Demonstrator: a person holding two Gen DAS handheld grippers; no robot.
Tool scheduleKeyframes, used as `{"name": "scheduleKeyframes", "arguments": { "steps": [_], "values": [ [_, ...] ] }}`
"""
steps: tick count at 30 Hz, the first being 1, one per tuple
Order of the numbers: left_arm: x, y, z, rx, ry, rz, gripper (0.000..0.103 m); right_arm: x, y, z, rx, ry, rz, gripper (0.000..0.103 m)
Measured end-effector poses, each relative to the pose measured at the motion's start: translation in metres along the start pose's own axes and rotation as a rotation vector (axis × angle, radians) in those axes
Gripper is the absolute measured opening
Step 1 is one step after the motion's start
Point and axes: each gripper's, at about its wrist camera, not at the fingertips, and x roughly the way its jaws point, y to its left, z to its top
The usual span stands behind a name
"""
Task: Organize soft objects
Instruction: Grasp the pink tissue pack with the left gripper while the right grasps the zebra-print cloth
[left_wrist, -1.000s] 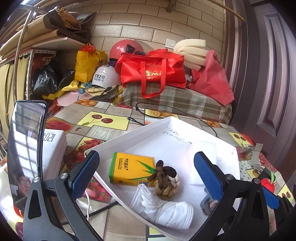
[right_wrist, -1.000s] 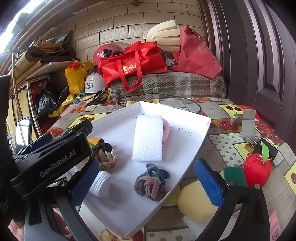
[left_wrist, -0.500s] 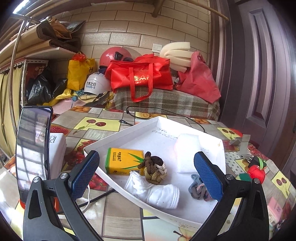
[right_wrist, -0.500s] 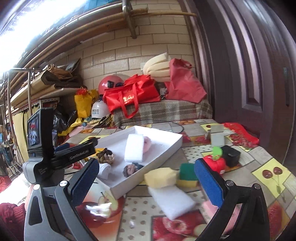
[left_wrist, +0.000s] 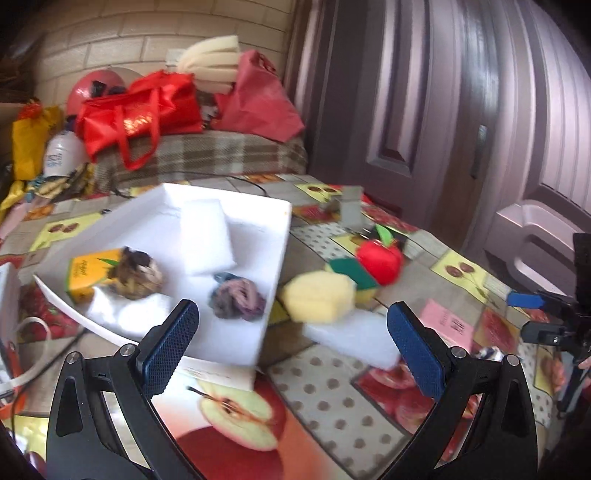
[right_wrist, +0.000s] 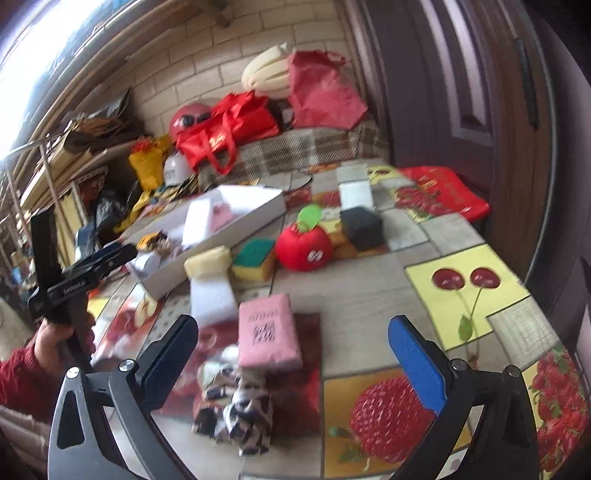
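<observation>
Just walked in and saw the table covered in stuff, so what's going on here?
A person is sorting soft things into a white tray with a gripper in each hand. The left gripper and the right gripper are both open and hold nothing. The tray already has a white foam block and a knotted rope ball. Outside it lie a yellow sponge, a plush apple, a pink pack and, nearest the right gripper, a leopard-print scrunchie.
</observation>
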Motion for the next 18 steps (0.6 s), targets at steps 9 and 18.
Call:
{"name": "scheduleKeyframes", "arguments": {
  "steps": [9, 18],
  "values": [
    [0.014, -0.061, -0.010, 0.150, 0.127, -0.113, 0.103, 0.035, 0.046, -0.025, -0.202, 0.257, 0.082, 0.080],
    [0.035, -0.096, -0.011, 0.226, 0.193, -0.184, 0.102, 0.004, 0.023, -0.028, -0.192, 0.171, 0.141, 0.037]
  ]
}}
